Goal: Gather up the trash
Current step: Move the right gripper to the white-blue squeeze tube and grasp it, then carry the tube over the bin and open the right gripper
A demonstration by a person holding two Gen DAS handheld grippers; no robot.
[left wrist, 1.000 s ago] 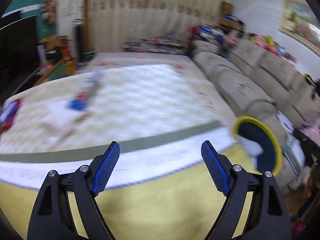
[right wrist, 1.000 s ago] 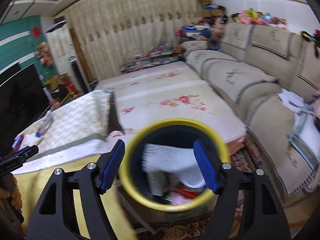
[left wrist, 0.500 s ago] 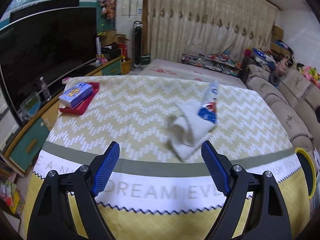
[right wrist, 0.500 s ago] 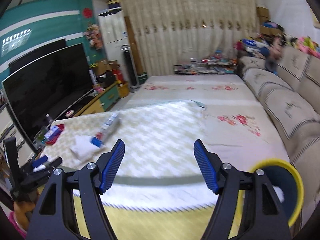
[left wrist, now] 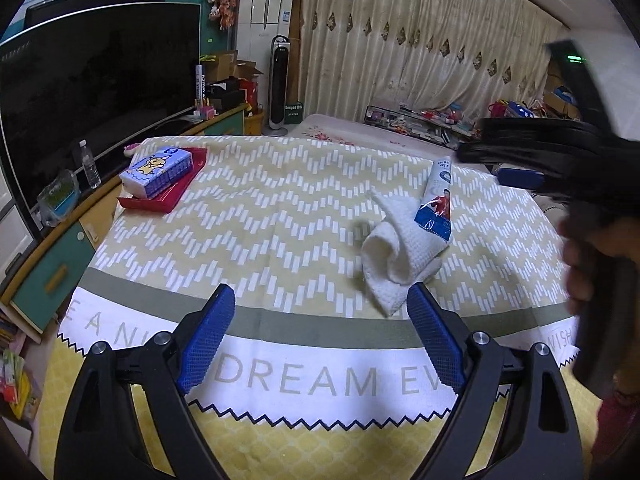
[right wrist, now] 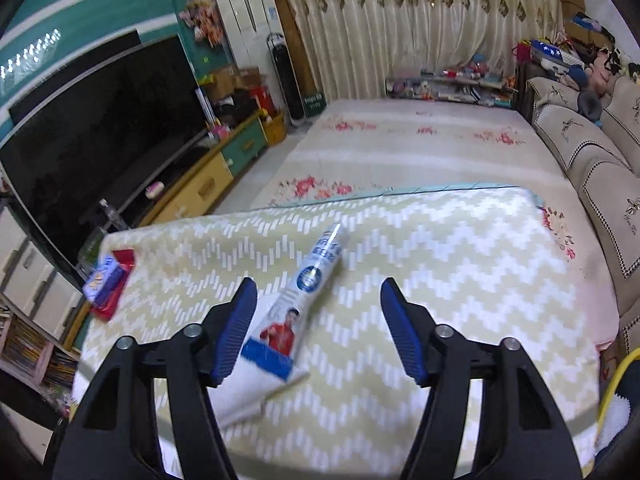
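Note:
A crumpled white cloth [left wrist: 394, 246] lies on the zigzag-patterned table cover [left wrist: 260, 216], with a white and blue tube [left wrist: 438, 200] resting on its far edge. My left gripper [left wrist: 320, 336] is open and empty, just short of the cloth. My right gripper [right wrist: 318, 330] is open and empty, over the tube [right wrist: 304, 292] and the cloth [right wrist: 244, 392]. The right gripper also shows at the right edge of the left wrist view [left wrist: 520, 176]. The yellow rim of the trash bin [right wrist: 612, 380] shows at the lower right.
A blue tissue pack [left wrist: 162, 168] sits on a red tray [left wrist: 160, 200] at the table's far left. A large TV [left wrist: 88, 92] and a low cabinet [left wrist: 52, 256] stand on the left. A flowered mattress [right wrist: 420, 144] and a sofa [right wrist: 600, 168] lie beyond.
Both grippers have swung from the yellow bin to the table. The right gripper has come in over the tube and cloth. The left has moved closer to the cloth.

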